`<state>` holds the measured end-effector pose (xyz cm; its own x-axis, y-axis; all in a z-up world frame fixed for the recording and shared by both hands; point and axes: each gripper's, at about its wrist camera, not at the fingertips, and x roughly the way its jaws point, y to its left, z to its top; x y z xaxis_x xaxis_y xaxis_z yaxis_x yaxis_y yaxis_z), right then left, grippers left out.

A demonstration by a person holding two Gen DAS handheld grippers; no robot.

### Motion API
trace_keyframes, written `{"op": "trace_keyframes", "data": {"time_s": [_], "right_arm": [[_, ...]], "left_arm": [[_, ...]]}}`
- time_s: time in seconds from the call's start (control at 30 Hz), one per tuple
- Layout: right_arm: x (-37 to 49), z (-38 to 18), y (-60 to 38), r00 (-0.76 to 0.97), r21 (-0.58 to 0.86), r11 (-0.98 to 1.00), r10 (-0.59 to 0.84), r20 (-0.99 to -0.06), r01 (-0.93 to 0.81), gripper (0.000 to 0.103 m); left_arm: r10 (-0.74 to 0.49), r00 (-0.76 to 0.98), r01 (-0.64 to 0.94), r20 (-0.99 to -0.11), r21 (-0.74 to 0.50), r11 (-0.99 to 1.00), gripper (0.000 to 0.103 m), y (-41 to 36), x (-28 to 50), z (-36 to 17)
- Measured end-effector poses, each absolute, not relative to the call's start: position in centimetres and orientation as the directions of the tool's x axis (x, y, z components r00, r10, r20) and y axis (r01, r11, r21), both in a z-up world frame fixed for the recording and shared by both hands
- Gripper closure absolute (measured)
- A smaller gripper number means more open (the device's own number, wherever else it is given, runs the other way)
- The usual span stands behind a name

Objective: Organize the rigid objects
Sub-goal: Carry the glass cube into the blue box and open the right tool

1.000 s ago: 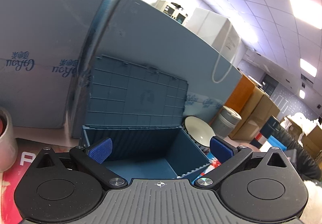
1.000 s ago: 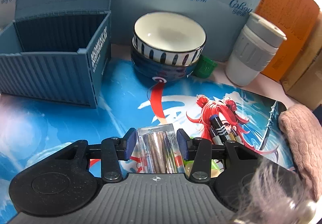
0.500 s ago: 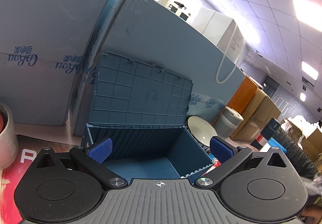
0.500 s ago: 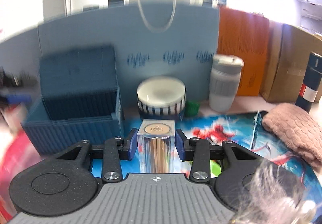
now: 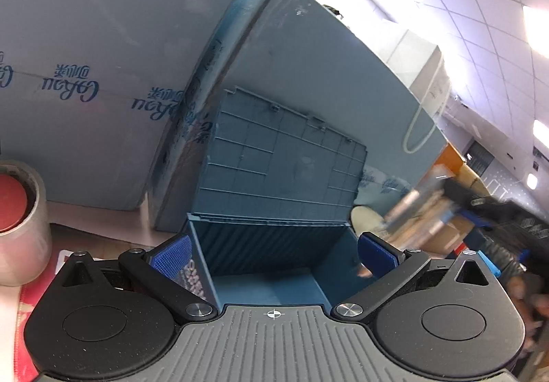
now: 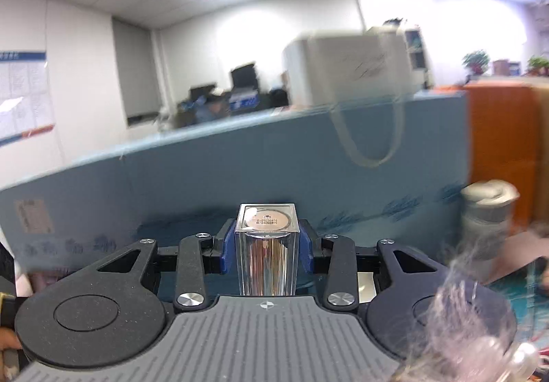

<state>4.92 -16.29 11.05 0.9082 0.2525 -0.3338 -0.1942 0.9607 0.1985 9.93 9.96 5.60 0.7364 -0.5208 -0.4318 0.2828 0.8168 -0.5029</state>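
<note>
Right gripper [image 6: 267, 246] pinching a clear case [image 6: 266, 250], held upright, lifted before a blue board [image 6: 240, 176]; office ceiling above. Left gripper [image 5: 273, 253] spread wide over an open blue bin [image 5: 271, 265], lid upright behind; tape roll [image 5: 19, 220] left on pink surface.

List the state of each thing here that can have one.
Left gripper: open, holding nothing.
Right gripper: shut on clear case.
Clear case: clamped, raised off the mat.
Blue storage box: lid up, inside looks bare.
Tape roll: lying flat.
Grey tumbler: upright, lid on.
</note>
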Motion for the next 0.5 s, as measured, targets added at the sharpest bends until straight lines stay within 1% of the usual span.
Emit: {"op": "trace_keyframes", "data": {"time_s": [0.07, 0.2, 0.27, 0.3, 0.37, 0.5], "right_arm": [[6.5, 9.8, -15.0, 0.886, 0.151, 0.966, 0.252, -0.389, -0.208, 0.069], [8.5, 7.2, -11.6, 0.849, -0.042, 0.971, 0.186, -0.494, -0.237, 0.069], [9.2, 6.3, -10.6, 0.829, -0.101, 0.961, 0.167, -0.534, -0.258, 0.068], [8.9, 5.7, -9.7, 0.834, -0.135, 0.952, 0.168, -0.525, -0.277, 0.069], [9.1, 5.6, -9.0, 0.824, -0.161, 0.938, 0.176, -0.538, -0.305, 0.068], [8.9, 5.4, -7.7, 0.793, -0.173, 0.900, 0.245, -0.558, -0.400, 0.067]], "left_arm": [[-0.517, 0.737, 0.271, -0.434, -0.511, 0.816, 0.000, 10.3, 10.1, 5.4], [-0.513, 0.741, 0.257, -0.434, -0.523, 0.813, 0.000, 10.8, 10.4, 5.3], [-0.513, 0.740, 0.253, -0.434, -0.528, 0.811, 0.000, 10.9, 10.5, 5.2], [-0.514, 0.739, 0.253, -0.436, -0.528, 0.811, 0.000, 10.9, 10.5, 5.1], [-0.515, 0.736, 0.251, -0.439, -0.530, 0.810, 0.000, 10.9, 10.6, 5.1], [-0.510, 0.737, 0.241, -0.443, -0.532, 0.812, 0.000, 11.0, 10.7, 5.1]]}}
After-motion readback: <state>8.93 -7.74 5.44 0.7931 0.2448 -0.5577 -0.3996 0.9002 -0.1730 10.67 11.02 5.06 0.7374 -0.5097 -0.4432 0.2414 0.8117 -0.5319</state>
